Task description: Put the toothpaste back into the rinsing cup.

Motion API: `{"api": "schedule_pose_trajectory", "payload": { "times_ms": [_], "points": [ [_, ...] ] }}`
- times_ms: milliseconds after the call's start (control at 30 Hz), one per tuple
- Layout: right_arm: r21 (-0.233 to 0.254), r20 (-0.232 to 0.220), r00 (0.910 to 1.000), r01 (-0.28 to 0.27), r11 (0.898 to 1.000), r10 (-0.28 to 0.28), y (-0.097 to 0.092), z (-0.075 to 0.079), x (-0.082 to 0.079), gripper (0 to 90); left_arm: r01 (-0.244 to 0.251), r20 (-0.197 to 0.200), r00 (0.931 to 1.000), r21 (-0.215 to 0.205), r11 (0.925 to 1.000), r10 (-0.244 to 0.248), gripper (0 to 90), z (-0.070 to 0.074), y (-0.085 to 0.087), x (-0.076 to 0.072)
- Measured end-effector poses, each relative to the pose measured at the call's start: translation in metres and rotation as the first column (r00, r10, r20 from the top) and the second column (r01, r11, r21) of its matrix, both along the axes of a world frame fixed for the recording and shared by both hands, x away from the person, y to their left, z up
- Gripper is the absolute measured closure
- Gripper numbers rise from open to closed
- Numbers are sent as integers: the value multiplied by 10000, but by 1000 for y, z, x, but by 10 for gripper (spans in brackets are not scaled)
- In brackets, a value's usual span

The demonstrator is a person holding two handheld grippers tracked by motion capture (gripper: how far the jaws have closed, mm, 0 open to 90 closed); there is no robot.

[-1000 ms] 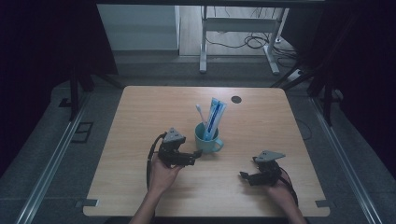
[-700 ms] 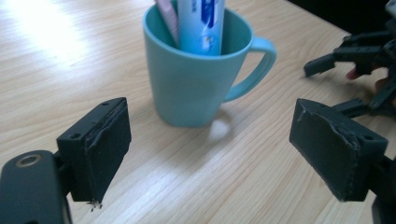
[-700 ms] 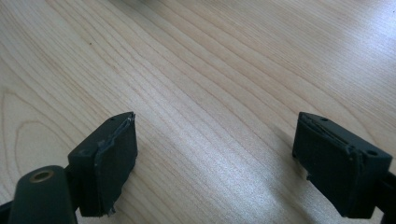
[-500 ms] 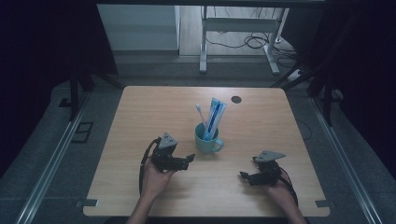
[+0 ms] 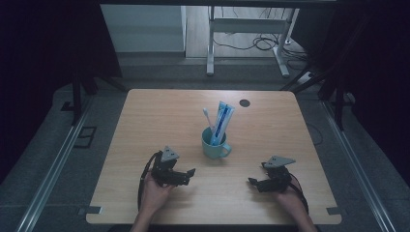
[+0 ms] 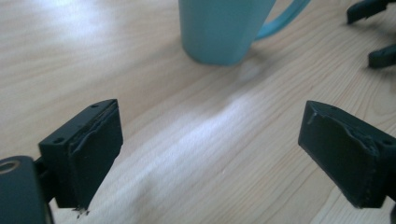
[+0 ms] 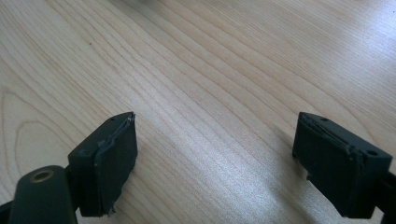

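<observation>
Both grippers sat low over the table [image 5: 145, 116], jaws spread with nothing between them. Left gripper [image 5: 189, 173] had just been opening, with the teal mug [image 5: 214, 146] near it at about 1 o'clock; right gripper [image 5: 252, 182] was at 4 o'clock from the mug.

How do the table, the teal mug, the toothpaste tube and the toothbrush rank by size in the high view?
1. table
2. teal mug
3. toothpaste tube, about level with the mug
4. toothbrush, thinnest; both stand partly hidden inside the mug.

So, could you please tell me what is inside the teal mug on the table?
The teal mug holds a blue and white toothpaste tube and a white toothbrush, both standing above the rim. Their lower ends and the mug's bottom are hidden by its wall.
</observation>
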State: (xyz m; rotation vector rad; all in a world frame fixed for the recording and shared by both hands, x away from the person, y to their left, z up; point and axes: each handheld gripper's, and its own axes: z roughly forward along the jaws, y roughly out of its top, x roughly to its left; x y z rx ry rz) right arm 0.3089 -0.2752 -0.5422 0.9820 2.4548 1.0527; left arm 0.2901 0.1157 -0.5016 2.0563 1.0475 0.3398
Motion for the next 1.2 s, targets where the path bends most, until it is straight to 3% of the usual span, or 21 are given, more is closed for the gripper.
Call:
{"api": "schedule_pose_trajectory", "payload": {
  "times_ms": [467, 733, 967, 1200],
  "points": [
    [4, 2, 10000, -8, 10000, 8, 0, 0, 0, 140, -301, -537, 9981, 100, 9995, 306, 39, -25, 9, -11],
    [-2, 4, 10000, 0, 10000, 0, 0, 0, 0, 140, -237, -758, 9967, 518, 9984, 276, 39, -41, 6, -15],
    [-3, 8, 10000, 1, 10000, -1, 0, 0, 0, 140, -142, -403, 9990, 1367, 9905, 199, 39, -43, 0, -19],
    [4, 4, 10000, 2, 10000, -2, 0, 0, 0, 140, -132, -412, 9990, 1377, 9904, 191, 34, -43, 0, -19]
  ]
}}
